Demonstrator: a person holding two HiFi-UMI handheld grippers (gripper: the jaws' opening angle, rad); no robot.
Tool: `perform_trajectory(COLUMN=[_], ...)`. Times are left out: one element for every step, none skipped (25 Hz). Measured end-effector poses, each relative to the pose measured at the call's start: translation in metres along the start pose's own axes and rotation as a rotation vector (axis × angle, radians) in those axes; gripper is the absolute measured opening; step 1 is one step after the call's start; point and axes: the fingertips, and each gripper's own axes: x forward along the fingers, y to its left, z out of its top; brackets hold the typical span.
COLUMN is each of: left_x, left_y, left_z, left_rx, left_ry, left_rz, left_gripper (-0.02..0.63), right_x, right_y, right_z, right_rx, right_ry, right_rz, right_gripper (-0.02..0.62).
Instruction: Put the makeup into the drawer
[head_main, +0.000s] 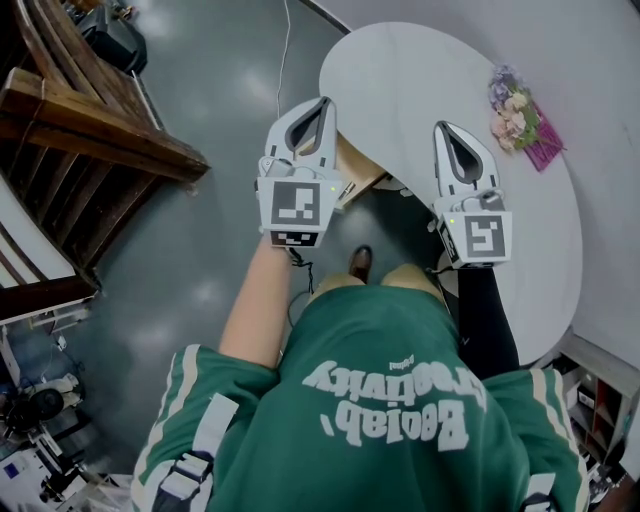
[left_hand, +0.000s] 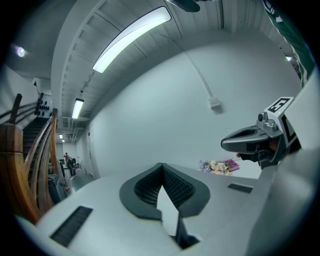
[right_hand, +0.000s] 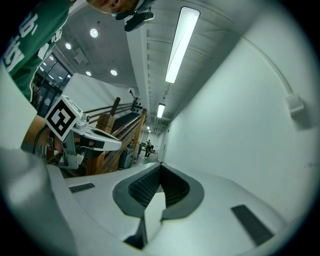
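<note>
A person (head_main: 390, 400) in a green shirt is standing at the rounded end of a white table (head_main: 400, 90), holding a claw in each hand and pointing both level, side by side and apart.

The left claw (head_main: 322, 104) is clenched. Its own view is showing the two ribbed jaws meeting at their tips with nothing between them. The right claw (head_main: 444, 128) is clenched in the same way, its jaws closing to a point on nothing.

A light wooden box (head_main: 358, 172), possibly the drawer, is sitting at the table's near edge. The left claw is partly covering it in the head view, so its inside is not showing and its contents cannot be told.

At the far side of the table a flower bunch (head_main: 512, 108) is lying against a pink case (head_main: 547, 148). This is the only thing on the table that could be the makeup, but it is too small to tell, and whether it is open or shut cannot be told either. Both claws are well apart from it. The left gripper view is catching the same flowers and pink case beyond the right claw.

Below the claws, one brown shoe (head_main: 360, 262) is resting on the grey floor (head_main: 200, 80). A dark wooden staircase (head_main: 90, 130) is running along the left.
</note>
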Motion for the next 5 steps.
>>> perform_trajectory(left_x=[-0.0005, -0.0009, -0.0012, -0.0015, -0.0017], left_y=[-0.0006, -0.0017, -0.0028, -0.0039, -0.0050], left_z=[0.0001, 0.0000, -0.0001, -0.0004, -0.0006], left_rx=[0.001, 0.002, 0.003, 0.005, 0.007], left_ry=[0.002, 0.004, 0.007, 0.009, 0.012], left_rz=[-0.002, -0.004, -0.005, -0.007, -0.008], left_gripper=[0.015, 0.015, 0.015, 0.015, 0.015], right_x=[-0.0008, -0.0018, -0.0028, -0.0037, -0.0046], right_y=[0.0000, -0.0004, -0.0010, -0.0016, -0.0023], right_z=[0.0001, 0.0001, 0.0001, -0.0001, -0.0002], right_rx=[0.002, 0.003, 0.004, 0.005, 0.006], right_ry=[0.000, 0.000, 0.001, 0.001, 0.002], right_rz=[0.000, -0.001, -0.003, -0.004, -0.006], right_gripper=[0.009, 0.009, 0.009, 0.009, 0.009])
